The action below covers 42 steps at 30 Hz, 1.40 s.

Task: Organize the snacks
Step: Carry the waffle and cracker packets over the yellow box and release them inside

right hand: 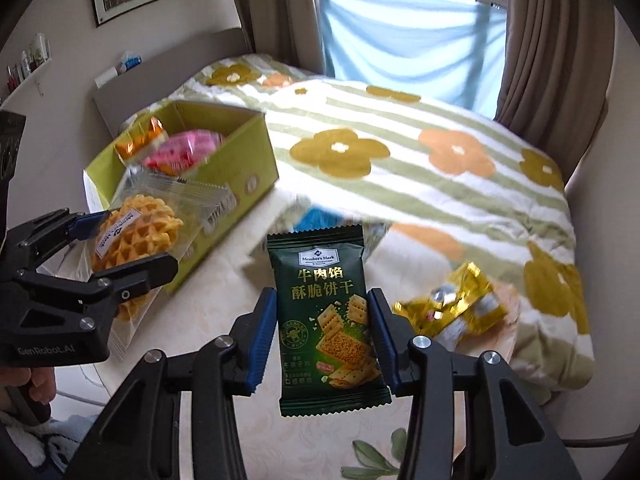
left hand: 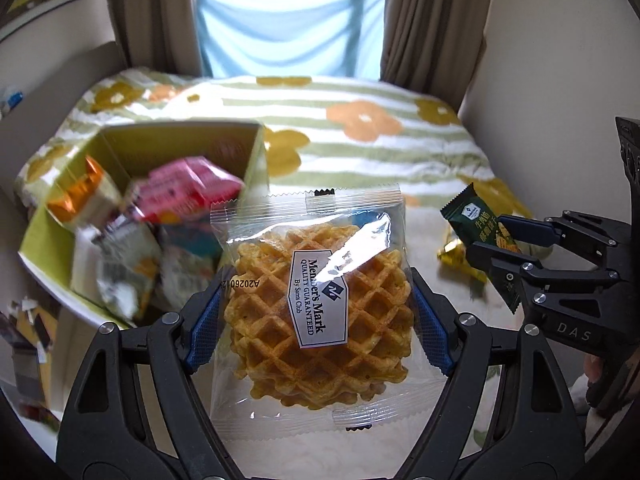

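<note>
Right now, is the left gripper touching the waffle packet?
Touching. The left wrist view shows the left gripper with both blue pads pressed against the sides of the waffle packet, which hangs clear of the bed.

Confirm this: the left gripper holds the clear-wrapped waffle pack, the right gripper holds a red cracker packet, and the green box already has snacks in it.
Wrong in one respect: the cracker packet in the right gripper is dark green, not red, as the right wrist view shows. The left gripper does hold the waffle pack, and the green box already contains snacks.
</note>
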Tool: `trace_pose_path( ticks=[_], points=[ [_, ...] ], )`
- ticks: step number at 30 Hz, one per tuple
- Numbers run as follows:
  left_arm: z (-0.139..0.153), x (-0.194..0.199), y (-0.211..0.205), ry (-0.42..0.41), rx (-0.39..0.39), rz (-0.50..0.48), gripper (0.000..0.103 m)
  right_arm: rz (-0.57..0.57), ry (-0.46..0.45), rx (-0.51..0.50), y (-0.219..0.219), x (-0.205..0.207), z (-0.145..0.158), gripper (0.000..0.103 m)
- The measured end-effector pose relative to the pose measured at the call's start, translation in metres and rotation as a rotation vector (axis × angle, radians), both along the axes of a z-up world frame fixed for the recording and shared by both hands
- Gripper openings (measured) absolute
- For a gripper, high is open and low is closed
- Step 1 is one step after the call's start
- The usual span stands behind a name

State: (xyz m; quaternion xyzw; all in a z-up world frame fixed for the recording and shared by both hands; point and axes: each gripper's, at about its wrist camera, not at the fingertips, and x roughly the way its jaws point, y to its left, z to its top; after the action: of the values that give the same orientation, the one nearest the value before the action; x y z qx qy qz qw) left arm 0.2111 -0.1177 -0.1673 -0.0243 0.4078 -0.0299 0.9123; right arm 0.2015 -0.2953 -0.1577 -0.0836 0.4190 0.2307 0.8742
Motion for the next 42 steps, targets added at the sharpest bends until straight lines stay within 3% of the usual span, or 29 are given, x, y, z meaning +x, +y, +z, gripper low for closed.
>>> trace_pose_path(
  ticks=[6,10,17,21,23,25,26,30,35,42],
  points=[
    [0.039,0.010,0.068,-0.066,0.016,0.031,0.079,0.008,-0.048,0.048,0.053,0.009,0.046,0.042],
    [0.051,0.026,0.127,-0.044,0.026,0.041,0.079,0.000,-0.067,0.081,0.100,0.015,0.061,0.042],
    [0.045,0.050,0.221,-0.019,0.051,0.057,0.079,-0.023,-0.055,0.114,0.184,0.033,0.061,0.042],
    [0.030,0.068,0.255,0.022,0.024,0.008,0.081,-0.059,-0.031,0.125,0.214,0.041,0.055,0.042],
    [0.024,0.077,0.265,0.037,0.009,-0.019,0.086,-0.083,-0.010,0.123,0.225,0.042,0.052,0.042],
    [0.021,0.081,0.269,0.036,0.004,-0.048,0.101,-0.101,0.004,0.118,0.232,0.041,0.051,0.042],
    [0.020,0.083,0.270,0.035,0.011,-0.054,0.103,-0.106,0.010,0.110,0.234,0.041,0.049,0.042],
    [0.012,0.082,0.276,0.047,0.031,-0.062,0.103,-0.133,0.053,0.093,0.236,0.042,0.039,0.042],
    [0.004,0.077,0.288,0.079,-0.012,-0.027,0.103,-0.156,0.107,0.087,0.231,0.042,0.022,0.042],
    [0.015,0.075,0.296,0.046,0.013,-0.021,0.103,-0.174,0.165,0.130,0.234,0.044,0.006,0.045]
  ],
)
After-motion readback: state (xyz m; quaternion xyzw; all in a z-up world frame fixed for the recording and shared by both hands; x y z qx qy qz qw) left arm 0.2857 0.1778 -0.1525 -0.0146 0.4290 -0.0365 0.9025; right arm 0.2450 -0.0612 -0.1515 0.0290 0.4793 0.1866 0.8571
